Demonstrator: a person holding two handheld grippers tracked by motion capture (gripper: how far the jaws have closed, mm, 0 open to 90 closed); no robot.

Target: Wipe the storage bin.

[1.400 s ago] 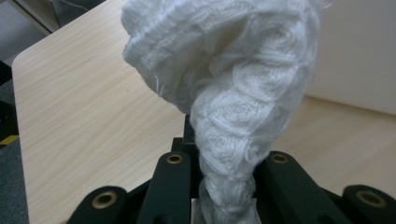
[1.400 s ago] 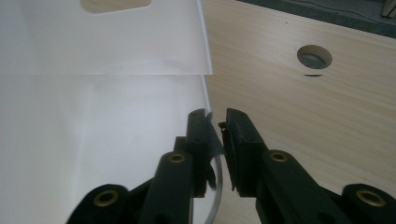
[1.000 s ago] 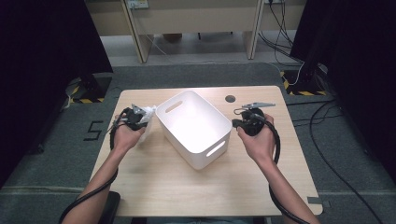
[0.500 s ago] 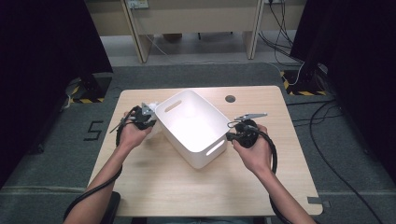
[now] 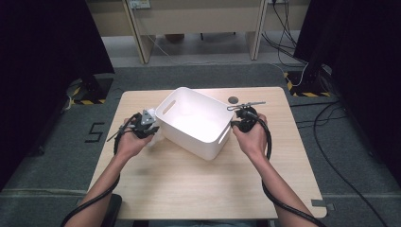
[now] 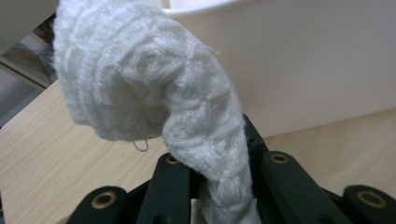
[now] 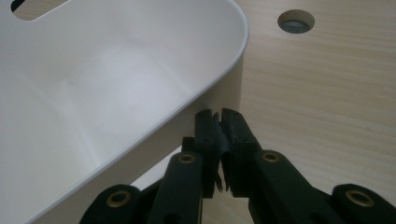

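Observation:
A white plastic bin [image 5: 189, 139] with handle slots stands askew on the wooden table [image 5: 213, 189]. My left gripper [image 5: 151, 125] is at the bin's left wall, shut on a white knitted cloth [image 6: 154, 93] that bulges up out of the jaws, right against the bin's outer wall [image 6: 303, 70]. My right gripper [image 5: 235, 124] is at the bin's right end, just outside the rim [image 7: 233, 51]. In the right gripper view its jaws [image 7: 217, 116] have just been opening and stand a narrow slit apart with nothing between them.
A round cable hole [image 5: 232, 100] lies in the tabletop behind the right hand, also in the right gripper view [image 7: 295, 21]. Cables trail from both grippers along the forearms. Bare wood runs from the bin to the table's front edge.
Both hands have closed in on the bin: the left with the cloth moved right to its left wall, the right moved left and toward the front to its right end.

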